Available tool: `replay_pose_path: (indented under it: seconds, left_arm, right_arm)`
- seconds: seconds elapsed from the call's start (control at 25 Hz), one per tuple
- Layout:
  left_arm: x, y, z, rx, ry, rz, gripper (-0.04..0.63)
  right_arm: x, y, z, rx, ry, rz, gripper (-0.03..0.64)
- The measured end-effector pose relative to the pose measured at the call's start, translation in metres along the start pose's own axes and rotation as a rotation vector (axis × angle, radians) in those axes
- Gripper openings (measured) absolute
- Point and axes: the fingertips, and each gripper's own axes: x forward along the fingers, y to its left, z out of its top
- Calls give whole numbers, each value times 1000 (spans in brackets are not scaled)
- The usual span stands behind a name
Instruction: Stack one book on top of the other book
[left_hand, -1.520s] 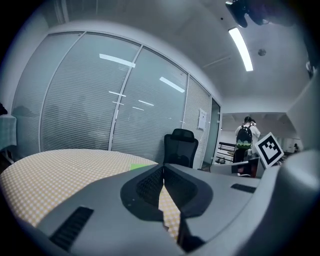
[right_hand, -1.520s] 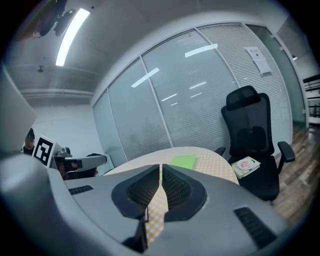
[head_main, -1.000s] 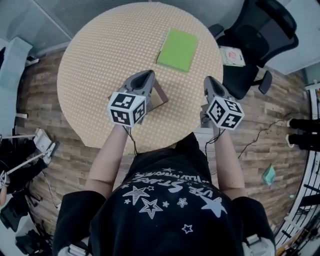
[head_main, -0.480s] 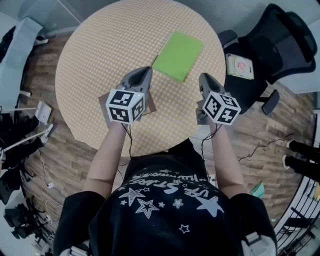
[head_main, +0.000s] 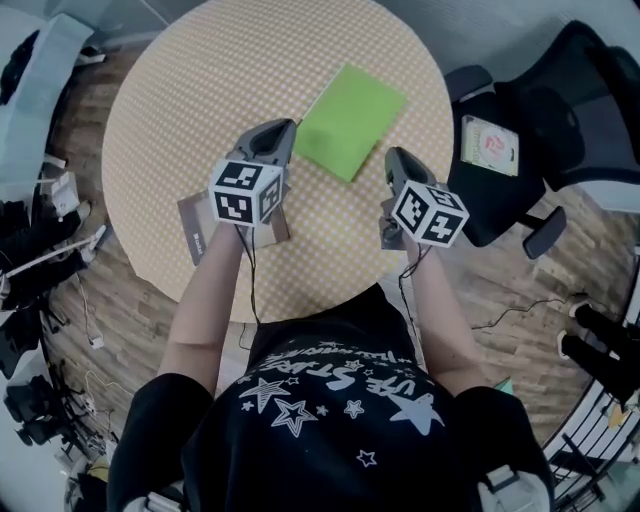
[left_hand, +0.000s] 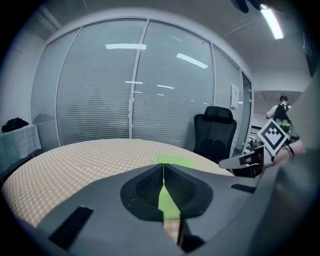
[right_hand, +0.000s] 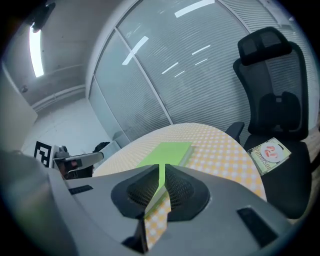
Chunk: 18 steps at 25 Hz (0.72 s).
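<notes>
A green book (head_main: 350, 122) lies flat on the round checked table (head_main: 180, 110). A brown book (head_main: 197, 236) lies near the table's front edge, mostly hidden under my left gripper's marker cube and the forearm. My left gripper (head_main: 282, 130) is shut and empty, its tip just left of the green book's near corner. My right gripper (head_main: 394, 158) is also shut and empty, just right of that book. The left gripper view shows the green book (left_hand: 175, 161) past the shut left gripper (left_hand: 163, 169); the right gripper view shows the green book (right_hand: 167, 151) beyond the shut right gripper (right_hand: 161, 172).
A black office chair (head_main: 545, 120) stands right of the table with a booklet (head_main: 490, 145) on its seat. Cables and gear lie on the wooden floor at the left (head_main: 40, 260). Glass walls with blinds (left_hand: 125, 100) stand behind the table.
Both grippers have moved forward and down over the table to either side of the green book. The brown book now sits behind the left gripper's tip.
</notes>
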Motion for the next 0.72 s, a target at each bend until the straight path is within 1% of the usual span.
replay_pose_path:
  seconds: [0.12, 0.28, 0.4, 0.44, 0.52, 0.56, 0.72]
  left_arm:
    - [21, 16, -9, 5, 44, 1, 9]
    - [41, 29, -24, -24, 100, -15, 11]
    - [53, 32, -30, -33, 122, -31, 12]
    - [56, 32, -32, -36, 131, -43, 22]
    - [62, 29, -39, -51, 158, -79, 108]
    - [65, 29, -43, -58, 170, -93, 129]
    - [75, 32, -51, -66, 199, -118, 177]
  right_arm:
    - [16, -6, -3, 16, 28, 5, 34]
    - [32, -10, -11, 39, 68, 11, 34]
    - [43, -11, -15, 45, 92, 11, 35]
    - [46, -11, -17, 49, 100, 9, 35]
    - [51, -11, -21, 57, 114, 4, 38]
    - [53, -11, -23, 61, 122, 1, 40]
    - [62, -11, -30, 84, 148, -3, 71]
